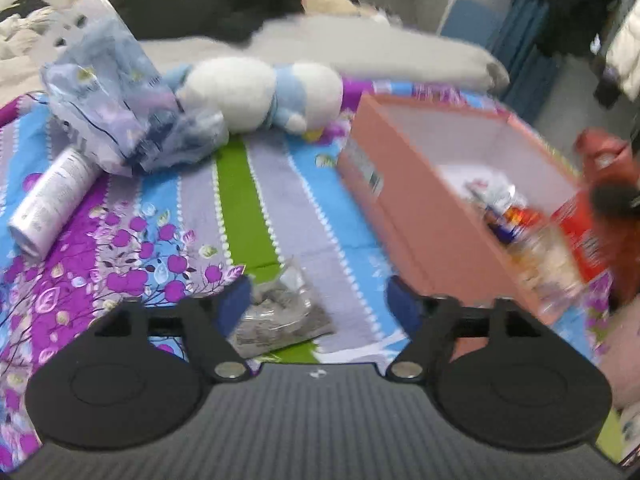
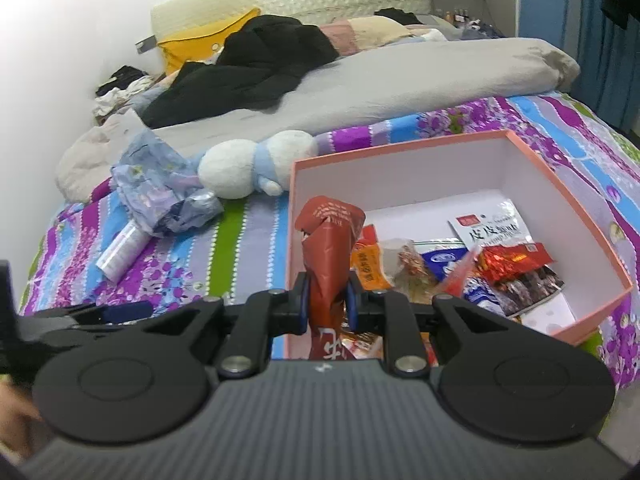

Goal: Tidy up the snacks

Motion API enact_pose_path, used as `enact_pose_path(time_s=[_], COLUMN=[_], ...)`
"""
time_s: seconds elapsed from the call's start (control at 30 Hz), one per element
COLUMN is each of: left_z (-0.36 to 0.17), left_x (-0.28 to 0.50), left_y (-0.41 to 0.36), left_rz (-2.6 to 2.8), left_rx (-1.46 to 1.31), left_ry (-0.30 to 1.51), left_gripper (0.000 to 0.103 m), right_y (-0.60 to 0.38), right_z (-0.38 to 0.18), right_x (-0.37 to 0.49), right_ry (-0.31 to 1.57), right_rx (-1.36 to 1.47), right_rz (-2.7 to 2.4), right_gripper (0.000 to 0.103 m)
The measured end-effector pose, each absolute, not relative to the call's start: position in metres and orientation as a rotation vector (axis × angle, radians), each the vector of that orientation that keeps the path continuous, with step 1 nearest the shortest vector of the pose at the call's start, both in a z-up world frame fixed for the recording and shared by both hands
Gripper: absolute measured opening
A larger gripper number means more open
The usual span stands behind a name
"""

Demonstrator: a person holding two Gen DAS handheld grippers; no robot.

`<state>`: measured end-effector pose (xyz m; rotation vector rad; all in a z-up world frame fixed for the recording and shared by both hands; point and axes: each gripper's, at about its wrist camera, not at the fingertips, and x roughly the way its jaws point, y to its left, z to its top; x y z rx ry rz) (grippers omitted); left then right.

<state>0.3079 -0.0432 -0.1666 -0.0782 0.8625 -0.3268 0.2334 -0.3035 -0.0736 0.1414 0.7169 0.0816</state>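
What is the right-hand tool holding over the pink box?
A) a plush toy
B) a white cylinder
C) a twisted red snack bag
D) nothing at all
C: in the right wrist view the right tool is clamped shut on a twisted red snack bag above the near corner of the pink box, while the plush toy and white cylinder lie on the bedsheet.

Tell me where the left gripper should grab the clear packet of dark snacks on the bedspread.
Probably the clear packet's upper sealed edge, coming down from above with the open left gripper. The packet lies flat and looks limp, its filled middle too broad to pinch, while that thin edge seems to lift slightly off the bedspread.
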Motion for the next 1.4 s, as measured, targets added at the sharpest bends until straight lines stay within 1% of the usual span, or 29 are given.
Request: enact_pose_path(time_s=[0.07,0.13,0.27,0.33,0.4,0.47,0.57,0.63,0.7,0.73,0.97,1.2,1.33,1.4], left_z=[-0.182,-0.195,-0.219,-0.228,-0.241,-0.249,-0.251,-0.248,-0.244,-0.241,-0.203,-0.118,-0.067,-0.049], left_x=[0.321,0.331,0.349,0.355,0.364,0.367,0.367,0.365,0.364,0.363,0.367,0.378,0.388,0.391], left_y=[-0.044,-0.048,-0.053,-0.055,-0.058,-0.059,-0.061,-0.062,-0.066,-0.069,-0.086,-0.1,-0.122,-0.137], left_rz=[-0.284,-0.286,-0.211,-0.202,-0.161,-0.162,-0.12,-0.115,-0.111,-0.111,-0.169,-0.247,-0.318,-0.353], left_rx=[-0.031,-0.005,0.004,-0.01,-0.033,-0.058,-0.072,-0.089,-0.071,-0.05,0.013,-0.029,-0.055,-0.06], left_ry=[0.909,0.931,1.006,1.016,1.076,1.099,1.087,1.072,1.074,1.078,1.047,0.893,0.801,0.77], left_gripper=[0.088,0.098,0.099,0.102,0.102,0.102,0.1,0.09,0.086,0.081,0.077,0.077,0.077,0.077], right_y=[-0.31,-0.316,-0.327,-0.331,-0.334,-0.335,-0.338,-0.34,-0.343,-0.344,-0.352,-0.37,-0.38,-0.384], right_z=[-0.073,-0.073,-0.073,-0.072,-0.072,-0.072,-0.076,-0.079,-0.083,-0.085,-0.092,-0.083,-0.075,-0.073], right_x=[0.232,0.23,0.23,0.229,0.23,0.231,0.236,0.239,0.244,0.246,0.26,0.27,0.277,0.282], right_ry=[0.712,0.706,0.706,0.701,0.698,0.697,0.707,0.716,0.726,0.73,0.746,0.719,0.703,0.698], right_rx=[0.148,0.152,0.166,0.167,0.168,0.163,0.166,0.166,0.176,0.178,0.166,0.167,0.171,0.165], right_rz=[0.069,0.059,0.034,0.029,0.021,0.015,0.01,0.004,-0.001,-0.006,-0.029,-0.064,-0.081,-0.09], right_gripper=[0.021,0.021,0.021,0.021,0.021,0.021,0.021,0.021,0.021,0.021,0.021,0.021,0.021,0.021])
